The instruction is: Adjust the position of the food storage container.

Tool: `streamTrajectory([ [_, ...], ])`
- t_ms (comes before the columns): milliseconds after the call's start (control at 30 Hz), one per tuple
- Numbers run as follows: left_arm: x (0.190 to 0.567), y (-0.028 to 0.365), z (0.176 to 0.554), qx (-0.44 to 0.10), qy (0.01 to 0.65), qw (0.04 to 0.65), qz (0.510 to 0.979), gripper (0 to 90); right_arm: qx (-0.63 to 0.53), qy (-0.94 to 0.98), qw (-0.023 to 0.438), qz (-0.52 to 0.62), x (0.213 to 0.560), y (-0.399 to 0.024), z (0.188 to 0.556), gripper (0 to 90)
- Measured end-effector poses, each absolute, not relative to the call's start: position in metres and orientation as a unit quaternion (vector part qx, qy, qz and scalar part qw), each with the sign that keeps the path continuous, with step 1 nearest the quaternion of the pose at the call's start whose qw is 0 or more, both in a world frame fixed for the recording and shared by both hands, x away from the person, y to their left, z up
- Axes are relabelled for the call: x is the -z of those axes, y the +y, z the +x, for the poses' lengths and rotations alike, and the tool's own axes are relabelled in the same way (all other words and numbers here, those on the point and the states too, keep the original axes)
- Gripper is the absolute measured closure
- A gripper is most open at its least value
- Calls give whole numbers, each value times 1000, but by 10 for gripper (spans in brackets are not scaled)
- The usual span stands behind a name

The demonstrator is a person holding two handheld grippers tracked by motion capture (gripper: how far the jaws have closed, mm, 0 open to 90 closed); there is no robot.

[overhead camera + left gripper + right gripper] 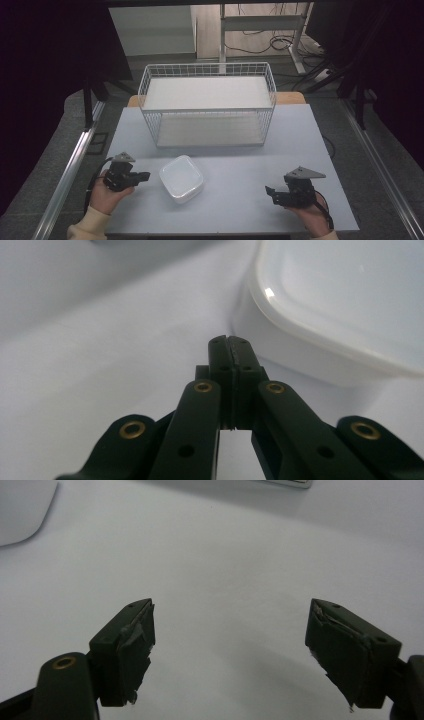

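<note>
A white lidded plastic container (181, 178) sits on the table's near middle. It appears close up in the left gripper view as the container (350, 305), just ahead and right of the jaws. My left gripper (144, 176) rests at the container's left side, jaws pressed together with nothing between them; its tips (231, 342) stop a little short of the container's wall. My right gripper (270, 193) lies at the near right, pointing left, jaws wide apart over bare table (230, 625). A corner of the container (20, 510) shows at top left there.
A white wire basket (207, 102) with a solid shelf stands at the back middle of the grey table (240, 165). Metal rails run along both sides of the table. Cables and desk legs lie on the floor beyond.
</note>
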State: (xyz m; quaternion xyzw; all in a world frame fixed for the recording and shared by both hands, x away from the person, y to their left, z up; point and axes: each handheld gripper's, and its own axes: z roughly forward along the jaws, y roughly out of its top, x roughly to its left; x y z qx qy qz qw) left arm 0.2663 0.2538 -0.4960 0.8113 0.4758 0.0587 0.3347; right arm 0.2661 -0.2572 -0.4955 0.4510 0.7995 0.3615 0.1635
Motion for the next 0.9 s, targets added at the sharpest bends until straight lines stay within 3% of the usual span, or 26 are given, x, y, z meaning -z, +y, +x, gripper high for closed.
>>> streamTrajectory([
  [233, 509, 231, 267, -28, 461, 326, 825, 900, -361, 800, 165, 451, 496, -258, 266, 197],
  [900, 508, 202, 299, -20, 445, 325, 834, 900, -356, 802, 166, 450, 497, -259, 267, 195],
])
